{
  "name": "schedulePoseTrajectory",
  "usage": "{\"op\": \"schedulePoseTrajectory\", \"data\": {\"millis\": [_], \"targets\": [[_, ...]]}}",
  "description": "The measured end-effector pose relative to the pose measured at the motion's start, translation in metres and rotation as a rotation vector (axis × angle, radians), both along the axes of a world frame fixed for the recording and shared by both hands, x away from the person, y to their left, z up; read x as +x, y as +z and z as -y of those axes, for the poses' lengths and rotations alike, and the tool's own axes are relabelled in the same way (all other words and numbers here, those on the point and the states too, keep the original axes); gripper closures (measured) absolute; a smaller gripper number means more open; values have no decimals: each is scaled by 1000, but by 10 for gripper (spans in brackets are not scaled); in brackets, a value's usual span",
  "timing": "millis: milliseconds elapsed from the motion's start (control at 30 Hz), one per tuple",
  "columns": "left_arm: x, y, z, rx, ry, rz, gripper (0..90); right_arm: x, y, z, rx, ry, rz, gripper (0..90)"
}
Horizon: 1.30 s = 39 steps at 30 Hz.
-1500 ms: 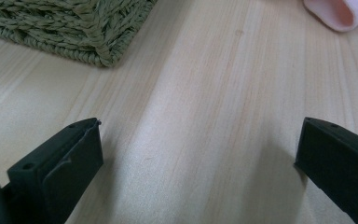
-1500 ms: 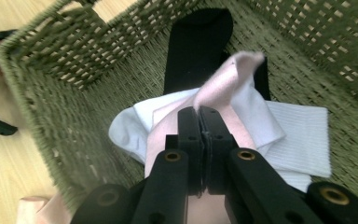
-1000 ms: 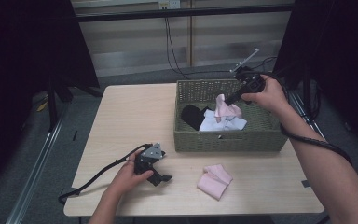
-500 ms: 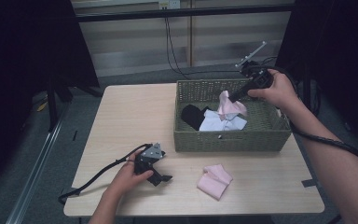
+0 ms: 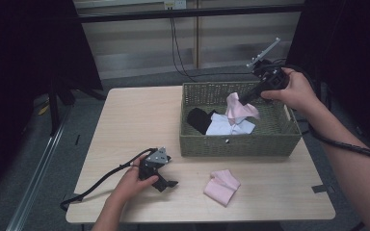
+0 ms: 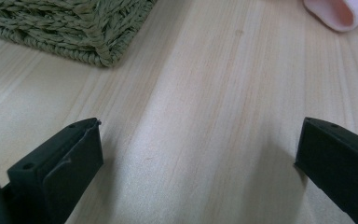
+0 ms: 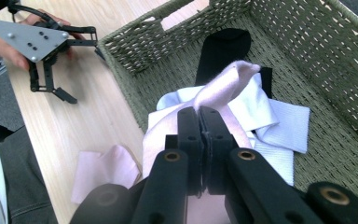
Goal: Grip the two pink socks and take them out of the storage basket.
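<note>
The right claw (image 5: 244, 98) is clenched on a pale pink cloth (image 5: 238, 107), pinching a fold of it between its two black jaws and holding it above the inside of the green woven rectangular basket (image 5: 241, 144); the loose end of the cloth hangs down toward a white folded cloth (image 5: 229, 126) and a black cloth (image 5: 200, 119) lying on the basket floor. The basket stands on the light wooden tabletop (image 5: 135, 120). A second, folded pink cloth (image 5: 221, 186) lies on the tabletop just in front of the basket. The left claw (image 5: 166, 183) rests on the tabletop near the front edge, released, its jaws wide apart with only bare wood between them.
</note>
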<state>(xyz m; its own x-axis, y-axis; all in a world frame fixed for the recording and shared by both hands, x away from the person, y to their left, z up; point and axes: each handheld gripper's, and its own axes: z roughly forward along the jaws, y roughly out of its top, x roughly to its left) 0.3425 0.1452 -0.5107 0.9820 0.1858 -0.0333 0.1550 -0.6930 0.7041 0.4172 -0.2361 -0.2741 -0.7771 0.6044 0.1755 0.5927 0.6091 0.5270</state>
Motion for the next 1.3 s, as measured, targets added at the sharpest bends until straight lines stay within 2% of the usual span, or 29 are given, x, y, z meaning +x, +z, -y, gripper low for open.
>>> {"op": "schedulePoseTrajectory", "data": {"millis": [433, 933, 967, 1300], "targets": [[0, 0, 0, 0, 0, 0, 0, -20, 17, -2, 21, 48, 13, 881], [0, 0, 0, 1, -1, 0, 0, -46, 18, -17, 52, 145, 13, 881], [0, 0, 0, 1, -2, 0, 0, -49, 18, -19, 66, 163, 20, 881], [0, 0, 0, 1, -1, 0, 0, -64, 17, -25, 95, 208, 15, 879]]}}
